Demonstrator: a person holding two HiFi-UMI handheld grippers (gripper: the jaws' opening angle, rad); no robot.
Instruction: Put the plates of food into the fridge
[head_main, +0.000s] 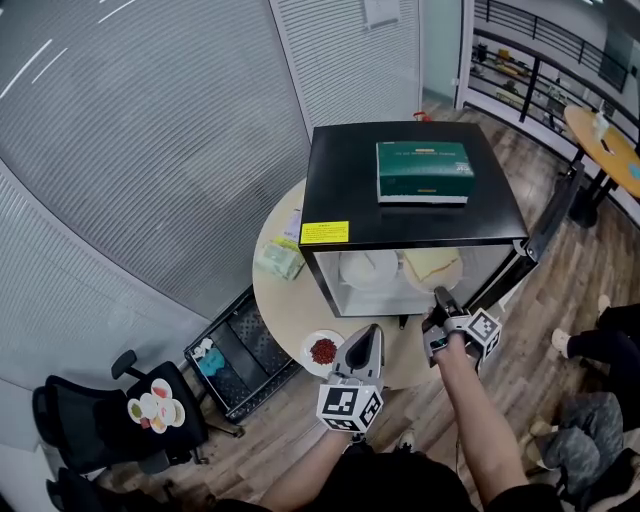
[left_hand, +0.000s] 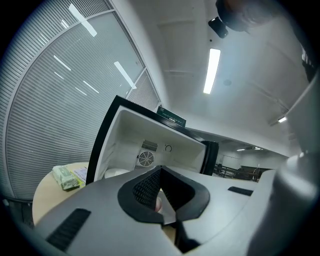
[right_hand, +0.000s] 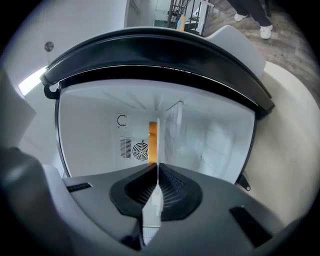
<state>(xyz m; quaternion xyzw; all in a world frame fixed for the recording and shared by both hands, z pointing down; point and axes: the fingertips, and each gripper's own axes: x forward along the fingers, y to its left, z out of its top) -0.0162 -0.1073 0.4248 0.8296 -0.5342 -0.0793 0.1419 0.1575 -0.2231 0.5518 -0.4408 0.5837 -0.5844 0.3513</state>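
A black mini fridge (head_main: 410, 200) stands open on a round table (head_main: 285, 310). On its floor lie a white plate (head_main: 368, 268) and a plate of pale yellow food (head_main: 432, 263). My right gripper (head_main: 441, 298) reaches into the opening and is shut on that plate's rim. In the right gripper view the plate (right_hand: 158, 145) shows edge-on between the jaws (right_hand: 157, 186), with orange food (right_hand: 152, 141) behind. A small plate of red food (head_main: 323, 351) sits at the table's near edge. My left gripper (head_main: 367, 336) hovers just right of it, shut (left_hand: 161, 172), pointing at the fridge interior (left_hand: 150, 145).
A green box (head_main: 424, 172) lies on the fridge top, and the fridge door (head_main: 548, 225) hangs open to the right. A green packet (head_main: 280, 258) rests on the table left of the fridge. A black cart (head_main: 240, 355), an office chair (head_main: 110, 425) and seated people's legs (head_main: 600, 345) surround the table.
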